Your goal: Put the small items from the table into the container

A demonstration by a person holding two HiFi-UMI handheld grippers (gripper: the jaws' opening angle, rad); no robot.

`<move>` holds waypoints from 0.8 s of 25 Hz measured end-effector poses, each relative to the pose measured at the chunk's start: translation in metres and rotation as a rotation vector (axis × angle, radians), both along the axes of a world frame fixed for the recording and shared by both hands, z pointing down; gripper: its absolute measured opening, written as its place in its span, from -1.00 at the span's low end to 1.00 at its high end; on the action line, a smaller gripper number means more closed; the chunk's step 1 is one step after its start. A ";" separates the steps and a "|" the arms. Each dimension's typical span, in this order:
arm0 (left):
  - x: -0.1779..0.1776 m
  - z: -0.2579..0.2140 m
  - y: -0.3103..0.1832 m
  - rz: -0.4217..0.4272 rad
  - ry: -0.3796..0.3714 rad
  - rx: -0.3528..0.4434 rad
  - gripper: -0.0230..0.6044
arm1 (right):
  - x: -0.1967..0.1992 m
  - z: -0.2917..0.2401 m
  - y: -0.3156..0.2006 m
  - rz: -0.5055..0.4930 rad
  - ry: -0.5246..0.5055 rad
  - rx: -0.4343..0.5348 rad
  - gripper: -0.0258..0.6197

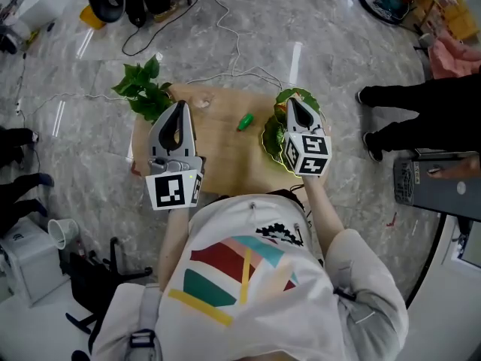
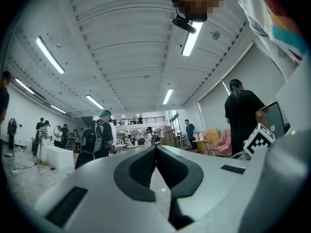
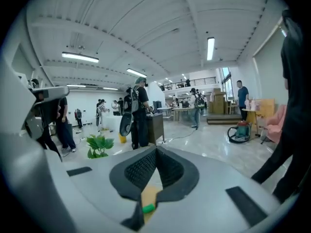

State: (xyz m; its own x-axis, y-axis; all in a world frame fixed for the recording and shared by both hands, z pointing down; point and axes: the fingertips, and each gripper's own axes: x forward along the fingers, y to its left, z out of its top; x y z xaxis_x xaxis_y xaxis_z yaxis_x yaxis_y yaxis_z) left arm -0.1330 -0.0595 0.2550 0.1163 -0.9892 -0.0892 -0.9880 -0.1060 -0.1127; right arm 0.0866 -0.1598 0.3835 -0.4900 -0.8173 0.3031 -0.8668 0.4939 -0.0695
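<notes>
A small green item (image 1: 245,121) lies on the wooden table (image 1: 225,160), near its far middle. At the table's right side sits a green leaf-shaped dish (image 1: 269,143). My right gripper (image 1: 291,102) hovers over that dish; in the right gripper view its jaws (image 3: 156,150) meet at the tips with nothing between them, and the green item (image 3: 148,208) shows below through the gap. My left gripper (image 1: 179,105) is held over the table's left part. Its jaws (image 2: 156,148) also touch at the tips and hold nothing, pointing level into the room.
A leafy plant (image 1: 143,89) stands at the table's far left corner. A pale small thing (image 1: 201,102) lies near the far edge. Cables (image 1: 225,21) run over the floor beyond. A person's legs (image 1: 421,96) are at the right.
</notes>
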 end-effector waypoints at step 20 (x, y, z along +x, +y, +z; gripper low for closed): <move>-0.001 -0.002 0.000 -0.032 -0.081 0.007 -0.90 | -0.066 -0.070 0.048 -0.202 -0.079 0.144 -0.89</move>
State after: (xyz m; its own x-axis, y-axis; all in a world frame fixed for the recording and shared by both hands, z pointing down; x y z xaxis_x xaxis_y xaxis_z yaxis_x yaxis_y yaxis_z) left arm -0.1343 -0.0593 0.2529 0.0916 -0.9919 -0.0877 -0.9785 -0.0733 -0.1929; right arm 0.0209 -0.1116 0.3140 -0.6650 -0.7326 0.1452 -0.7444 0.6659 -0.0497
